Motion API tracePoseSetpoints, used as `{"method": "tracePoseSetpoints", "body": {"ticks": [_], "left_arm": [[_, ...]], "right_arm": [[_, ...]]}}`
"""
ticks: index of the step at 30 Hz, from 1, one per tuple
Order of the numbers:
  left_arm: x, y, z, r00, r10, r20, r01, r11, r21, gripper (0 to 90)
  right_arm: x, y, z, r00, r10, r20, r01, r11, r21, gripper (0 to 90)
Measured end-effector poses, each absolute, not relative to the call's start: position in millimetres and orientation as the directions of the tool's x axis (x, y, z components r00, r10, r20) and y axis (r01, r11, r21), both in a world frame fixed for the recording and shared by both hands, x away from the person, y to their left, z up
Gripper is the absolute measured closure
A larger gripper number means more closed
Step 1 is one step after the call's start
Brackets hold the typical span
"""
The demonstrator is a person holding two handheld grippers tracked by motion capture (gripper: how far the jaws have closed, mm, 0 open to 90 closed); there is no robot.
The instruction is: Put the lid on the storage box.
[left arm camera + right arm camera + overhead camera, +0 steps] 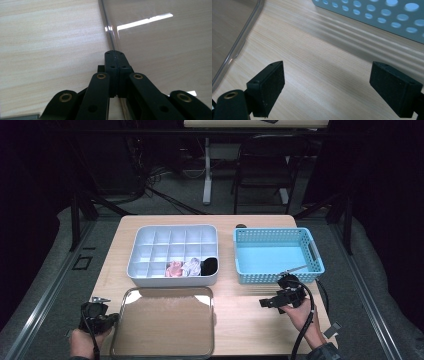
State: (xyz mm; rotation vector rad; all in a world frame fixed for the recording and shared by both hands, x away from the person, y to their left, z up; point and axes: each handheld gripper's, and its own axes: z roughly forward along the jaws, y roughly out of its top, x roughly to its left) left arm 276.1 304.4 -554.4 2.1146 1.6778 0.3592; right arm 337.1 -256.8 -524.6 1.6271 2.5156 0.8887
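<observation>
The left hand (82,340) sits at the tabletop's (250,315) near left corner, holding the left gripper (106,319) low and level, pointed toward the left rim of the metal tray (163,351). In the left gripper view its fingers (111,71) are clenched flat together with nothing between them, their tips right at the tray rim, which runs straight away from them.

The right hand (299,312) rests nearer the near right corner, the forearm coming in from the tabletop's near edge. It holds the right gripper (272,301) turned toward the tray, with the blue basket (305,270) just behind it. In the right gripper view its fingers (270,86) are released, spread wide over bare wood, with the tray rim at the upper left and the basket's perforated wall along the top.

Count: one tray along the near edge; one white divided organizer (145,277) behind it toward the far left; one blue basket toward the far right. The organizer's near row holds three small rolled items: one pink (174,268), one white-grey (191,267), one black (209,265).
</observation>
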Motion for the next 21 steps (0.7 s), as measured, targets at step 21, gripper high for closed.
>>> {"method": "tracePoseSetpoints", "body": {"ticks": [21], "left_arm": [[295.5, 280.2, -551.7, 0.286, 0.954, -0.094, 0.874, -0.219, 0.434, 90.0]], "right_arm": [[334.7, -261.3, -525.7, -0.440, 0.823, 0.359, 0.846, 0.246, 0.473, 13.4]]}}
